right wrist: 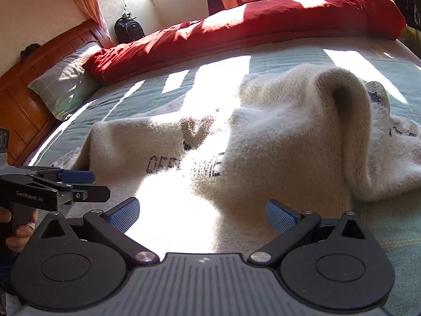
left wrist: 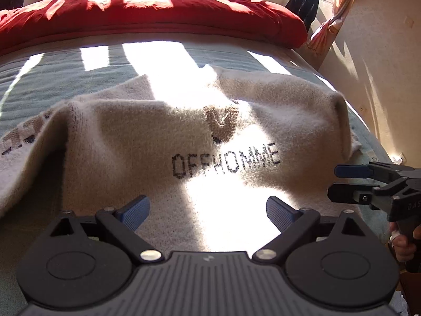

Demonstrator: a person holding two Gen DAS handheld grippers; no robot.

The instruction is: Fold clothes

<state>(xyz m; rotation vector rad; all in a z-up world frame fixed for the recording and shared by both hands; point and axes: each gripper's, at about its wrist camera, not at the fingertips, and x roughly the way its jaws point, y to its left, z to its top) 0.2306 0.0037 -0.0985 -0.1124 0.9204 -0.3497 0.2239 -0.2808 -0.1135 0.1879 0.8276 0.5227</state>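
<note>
A cream knitted sweater (left wrist: 126,142) lies rumpled on the bed, with dark lettering (left wrist: 226,162) across its chest and its sleeves folded in at the sides. In the left wrist view my left gripper (left wrist: 208,213) is open just above the sweater's near part, its blue pads (left wrist: 134,212) holding nothing. My right gripper (left wrist: 332,182) comes in from the right edge, held by a hand, with a gap between its fingers. In the right wrist view the sweater (right wrist: 276,142) bulges up at the right. My right gripper (right wrist: 202,214) is open over the sunlit knit, and my left gripper (right wrist: 101,185) sits at the left.
The grey-green bedspread (left wrist: 65,73) runs under the sweater. A red duvet (right wrist: 263,23) is bunched along the far side. A pillow (right wrist: 63,84) and wooden headboard (right wrist: 23,84) are at the left. A wall (left wrist: 381,73) runs close along the bed's right side.
</note>
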